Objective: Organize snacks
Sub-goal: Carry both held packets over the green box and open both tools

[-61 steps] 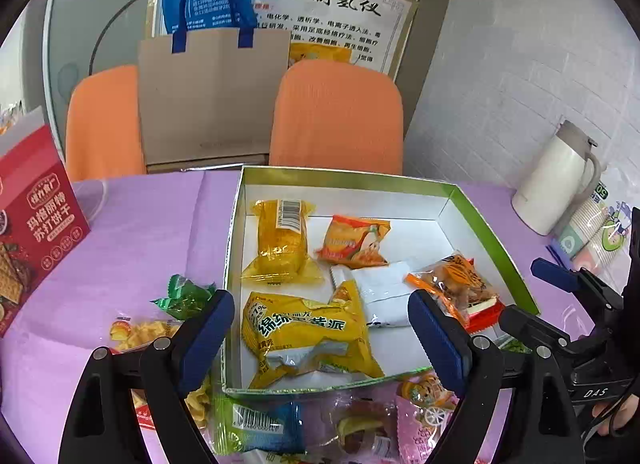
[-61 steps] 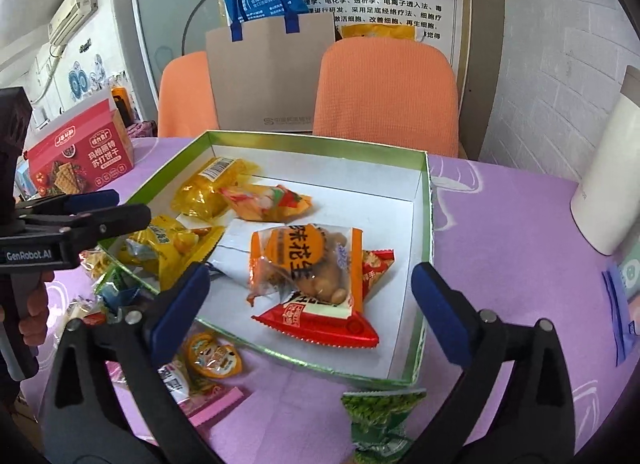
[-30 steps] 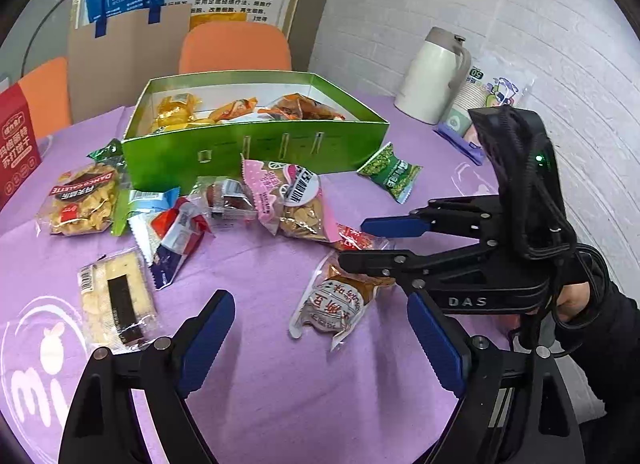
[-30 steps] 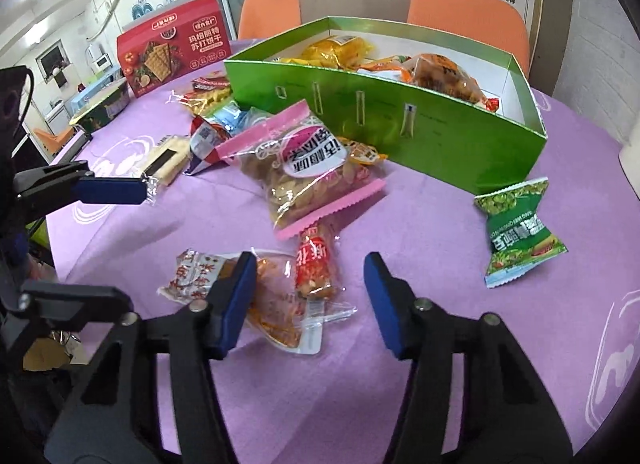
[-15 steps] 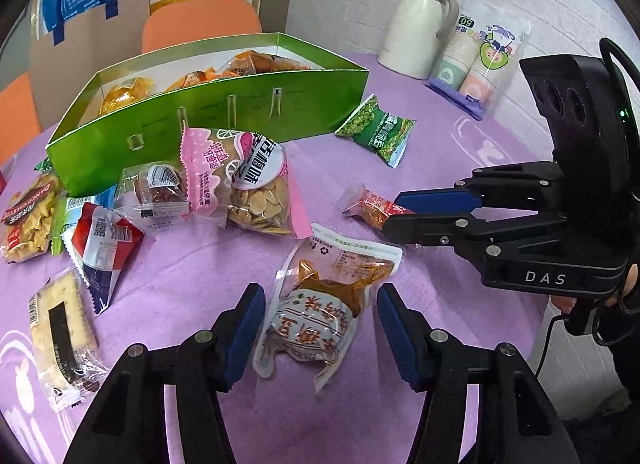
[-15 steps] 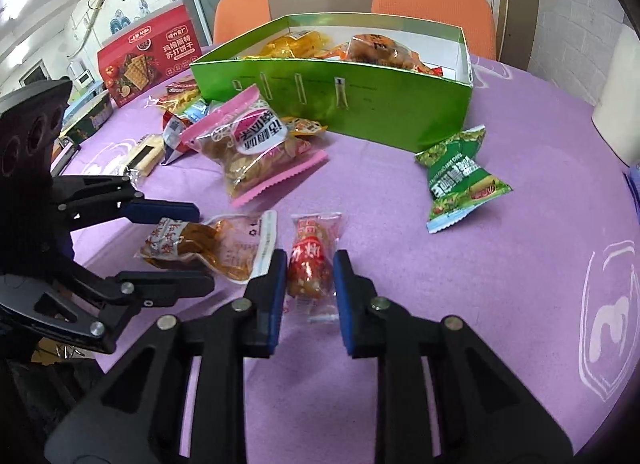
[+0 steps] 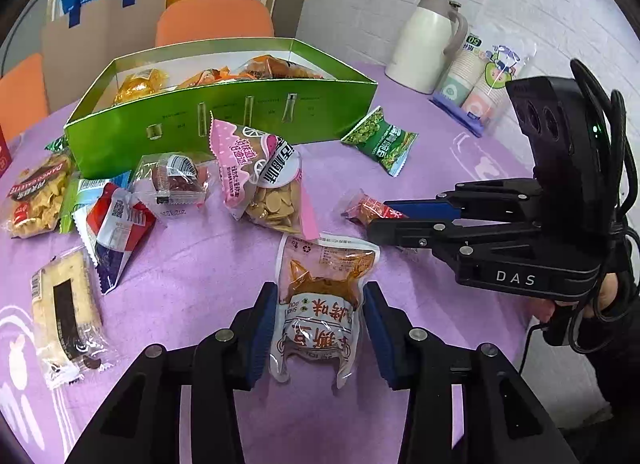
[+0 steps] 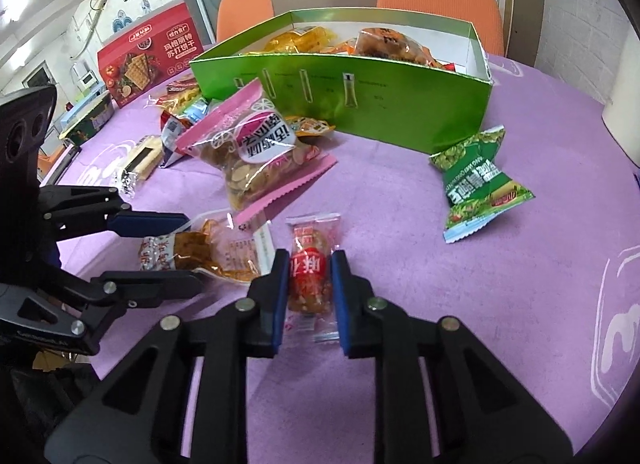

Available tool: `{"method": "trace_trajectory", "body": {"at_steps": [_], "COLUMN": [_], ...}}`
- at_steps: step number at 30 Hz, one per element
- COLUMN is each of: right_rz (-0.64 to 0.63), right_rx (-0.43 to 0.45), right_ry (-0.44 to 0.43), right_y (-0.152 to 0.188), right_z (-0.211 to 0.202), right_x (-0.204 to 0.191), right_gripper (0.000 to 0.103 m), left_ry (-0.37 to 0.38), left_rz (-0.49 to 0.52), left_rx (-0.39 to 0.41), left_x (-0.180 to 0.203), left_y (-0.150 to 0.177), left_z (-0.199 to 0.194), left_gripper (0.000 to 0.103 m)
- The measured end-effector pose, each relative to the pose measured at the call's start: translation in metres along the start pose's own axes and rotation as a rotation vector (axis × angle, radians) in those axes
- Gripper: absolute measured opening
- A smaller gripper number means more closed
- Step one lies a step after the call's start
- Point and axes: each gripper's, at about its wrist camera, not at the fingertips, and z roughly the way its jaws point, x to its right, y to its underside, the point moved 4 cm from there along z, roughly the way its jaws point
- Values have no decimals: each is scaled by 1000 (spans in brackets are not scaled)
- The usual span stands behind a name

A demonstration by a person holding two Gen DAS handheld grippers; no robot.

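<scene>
An open green box point(image 7: 224, 112) with several snacks inside stands at the back of the purple table. In front of it lies an orange-brown pouch point(image 7: 324, 292). My left gripper point(image 7: 320, 328) has the pouch's near end between its blue pads; its jaws are closing and the pads touch the pouch's sides, which bow inward. My right gripper point(image 8: 308, 292) is closing on a small red packet point(image 8: 310, 264), with both pads against it. Each gripper shows in the other's view: the right gripper point(image 7: 380, 220) and the left gripper point(image 8: 188, 252).
A pink bag of chips point(image 7: 264, 180) and a green pea packet point(image 7: 380, 140) lie before the box. Several loose packets point(image 7: 112, 224) and a cracker pack point(image 7: 64, 320) lie left. A white thermos point(image 7: 424, 44) and paper cups point(image 7: 476, 80) stand back right, a red cracker box point(image 8: 148, 52) back left.
Both grippers came down from over the green box to the table in front of it. The left jaws narrowed around the orange-brown pouch, the right jaws around the small red packet.
</scene>
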Motion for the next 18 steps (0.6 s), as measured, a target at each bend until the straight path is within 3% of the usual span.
{"method": "trace_trajectory", "body": {"at_steps": [5, 9, 14, 18], "right_rz": [-23, -33, -11, -6], "right_rx": [86, 179, 252, 266], "right_ry": [-15, -5, 6, 47], "right_y": [-14, -45, -85, -112], "right_z": [-34, -56, -59, -42], "right_x": [-9, -11, -3, 7], "right_gripper": [23, 23, 23, 23], "left_ry": [18, -7, -32, -100], "left_rz": [-8, 2, -34, -48], "left_rx": [80, 183, 229, 245], "left_x": [-2, -7, -27, -47], "left_y": [-17, -51, -92, -124], "left_z": [-33, -56, -56, -45], "left_gripper": [43, 43, 43, 43]}}
